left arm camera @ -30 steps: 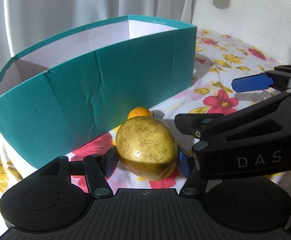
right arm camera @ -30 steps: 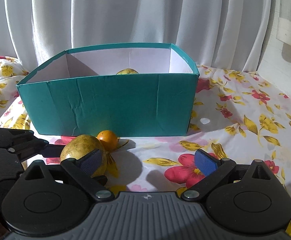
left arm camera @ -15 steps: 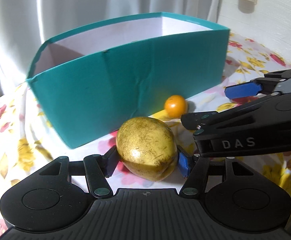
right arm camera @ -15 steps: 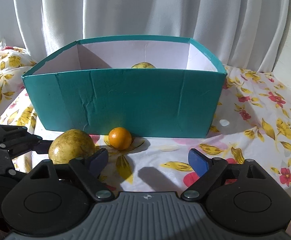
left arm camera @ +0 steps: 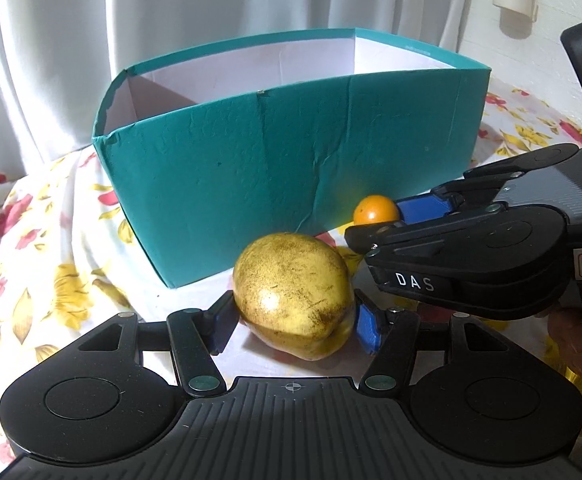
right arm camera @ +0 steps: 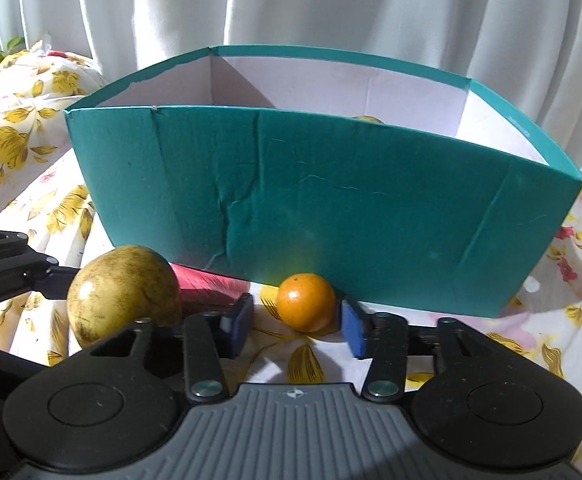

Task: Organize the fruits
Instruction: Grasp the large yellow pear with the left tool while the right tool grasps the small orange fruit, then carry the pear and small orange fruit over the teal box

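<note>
The fruits were not all in yet. A large yellow-brown speckled oval fruit (left arm camera: 291, 292) sat clamped between the pads of my left hand-held gripper (left arm camera: 295, 320), just clear of the white flowered cloth (right arm camera: 551, 340) and in front of the teal cardboard box (right arm camera: 331, 200). A small round orange fruit (right arm camera: 306, 303) lay on the cloth against the foot of the box's near wall. My right hand-held gripper (right arm camera: 297, 326) had drawn in narrow on it, a blue pad at either side. The top of another yellowish fruit (right arm camera: 367, 119) just showed inside the box.

I judged the step to be picking up both fruits. The next move called for raising each one above the tall near wall without catching its rim, carrying them over the white interior and only then letting go.
</note>
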Tool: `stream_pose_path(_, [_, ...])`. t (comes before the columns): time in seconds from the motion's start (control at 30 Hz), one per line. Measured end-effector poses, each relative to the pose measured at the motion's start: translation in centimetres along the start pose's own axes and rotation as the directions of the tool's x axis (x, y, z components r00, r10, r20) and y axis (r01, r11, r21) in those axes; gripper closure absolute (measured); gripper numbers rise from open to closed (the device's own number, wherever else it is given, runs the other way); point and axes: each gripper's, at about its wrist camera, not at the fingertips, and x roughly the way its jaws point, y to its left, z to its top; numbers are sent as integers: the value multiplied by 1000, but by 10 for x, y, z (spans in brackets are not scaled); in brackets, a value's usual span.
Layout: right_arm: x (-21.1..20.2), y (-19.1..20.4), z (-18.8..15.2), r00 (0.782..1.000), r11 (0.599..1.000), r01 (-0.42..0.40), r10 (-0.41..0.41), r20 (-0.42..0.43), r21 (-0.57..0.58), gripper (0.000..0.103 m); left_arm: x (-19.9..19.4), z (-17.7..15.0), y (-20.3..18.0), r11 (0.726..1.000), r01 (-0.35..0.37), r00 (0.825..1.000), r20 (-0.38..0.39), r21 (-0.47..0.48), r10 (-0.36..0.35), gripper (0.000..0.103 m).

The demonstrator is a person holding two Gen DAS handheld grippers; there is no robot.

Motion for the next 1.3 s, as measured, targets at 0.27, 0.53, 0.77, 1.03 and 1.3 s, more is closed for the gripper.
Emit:
stream_pose_path(0.27, [-16, -10, -4, 1000, 998, 13, -14, 21, 57, 72, -2, 0, 0, 1000, -5, 1000, -3, -9, 5, 39])
stream_pose_path(0.53, [-69, -23, -1, 994, 995, 71, -77, 77, 68, 72, -40, 22, -6, 1000, 4, 1000, 29, -14, -4, 39])
stream_pose_path(0.77, [-115, -43, 44, 982, 989, 69, -91, 167, 133, 72, -70, 85, 1, 992, -101, 992, 64, -79, 106, 39])
stream_pose_path(1.03, [-142, -58, 111, 967, 987, 89, -119, 226, 135, 72, -102, 161, 24, 975, -149, 965, 192, -163, 180, 39])
stream_pose_path(1.3, [-134, -57, 125, 959, 985, 72, -112, 261, 157, 72, -70, 159, 42, 954, -182, 973, 98, -240, 210, 39])
